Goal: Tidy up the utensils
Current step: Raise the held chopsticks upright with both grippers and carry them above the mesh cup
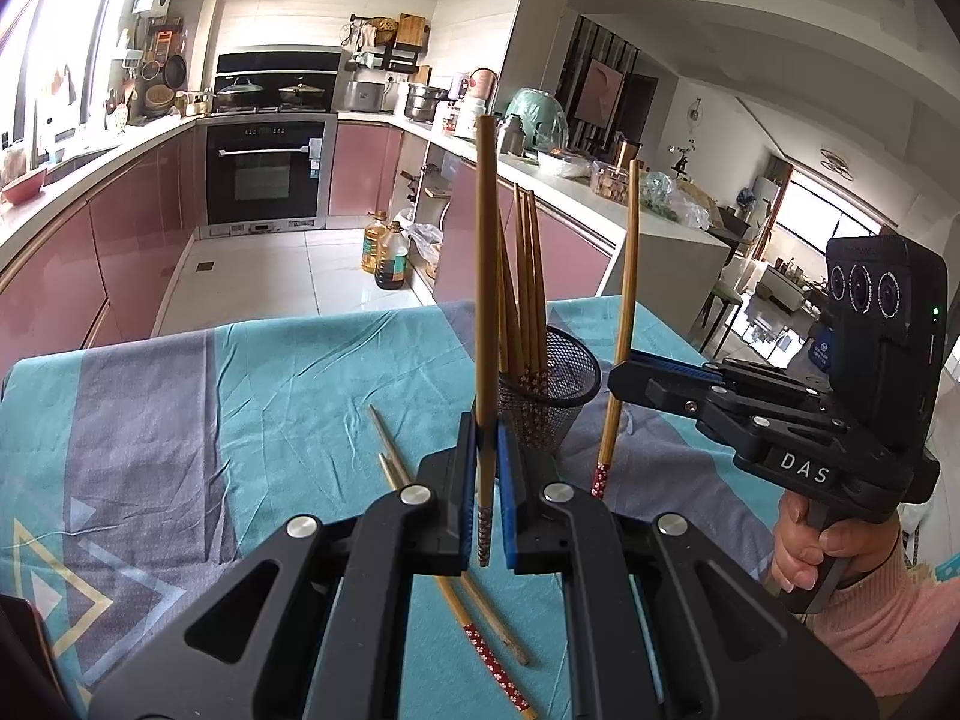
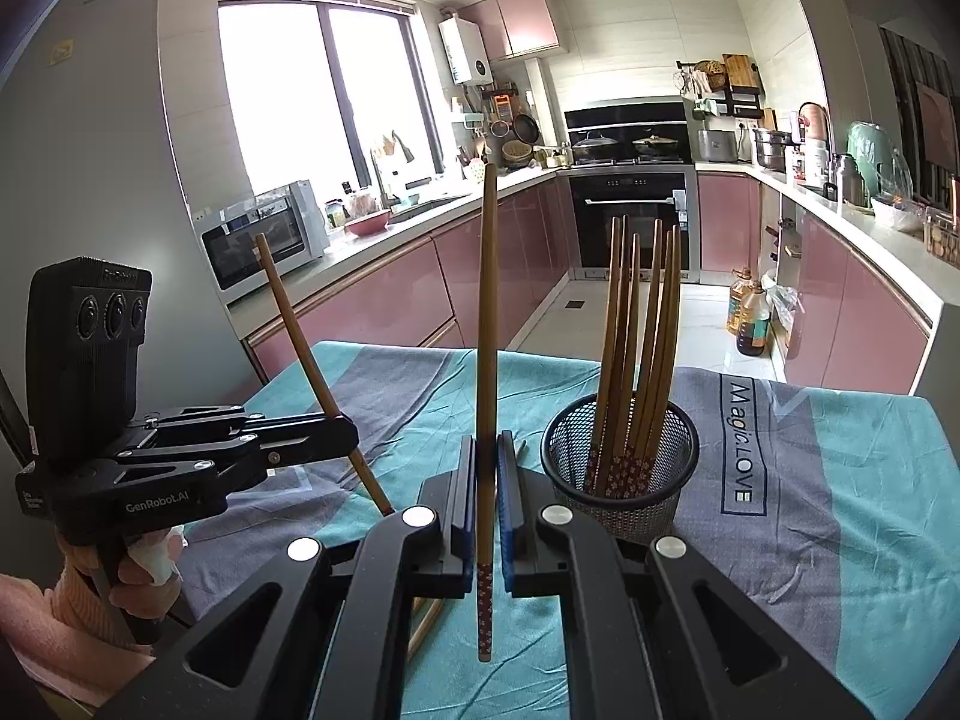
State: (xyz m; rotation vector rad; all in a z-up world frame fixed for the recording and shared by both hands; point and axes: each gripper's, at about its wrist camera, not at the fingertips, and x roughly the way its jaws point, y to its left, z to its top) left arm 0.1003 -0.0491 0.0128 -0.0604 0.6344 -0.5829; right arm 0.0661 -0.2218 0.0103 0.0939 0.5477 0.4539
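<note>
My left gripper (image 1: 486, 441) is shut on a wooden chopstick (image 1: 485, 276) that stands nearly upright, its red patterned end hanging below the pads. In the right wrist view the left gripper (image 2: 347, 433) holds that chopstick (image 2: 300, 348) leaning left. My right gripper (image 2: 487, 450) is shut on a second upright chopstick (image 2: 487, 330), and in the left wrist view the right gripper (image 1: 621, 379) with its chopstick (image 1: 625, 300) is right of the cup. A black mesh cup (image 2: 618, 474) (image 1: 561, 396) holds several chopsticks (image 2: 642, 324) (image 1: 528, 276). Two more chopsticks (image 1: 414, 498) lie on the cloth under my left gripper.
A teal and grey tablecloth (image 1: 240, 396) (image 2: 840, 480) covers the table, whose far edge drops to the kitchen floor. Oil bottles (image 1: 387, 252) stand on the floor beyond. Pink-sleeved hands (image 1: 804, 552) (image 2: 138, 570) hold both gripper handles. Pink cabinets and an oven (image 2: 630, 222) line the back.
</note>
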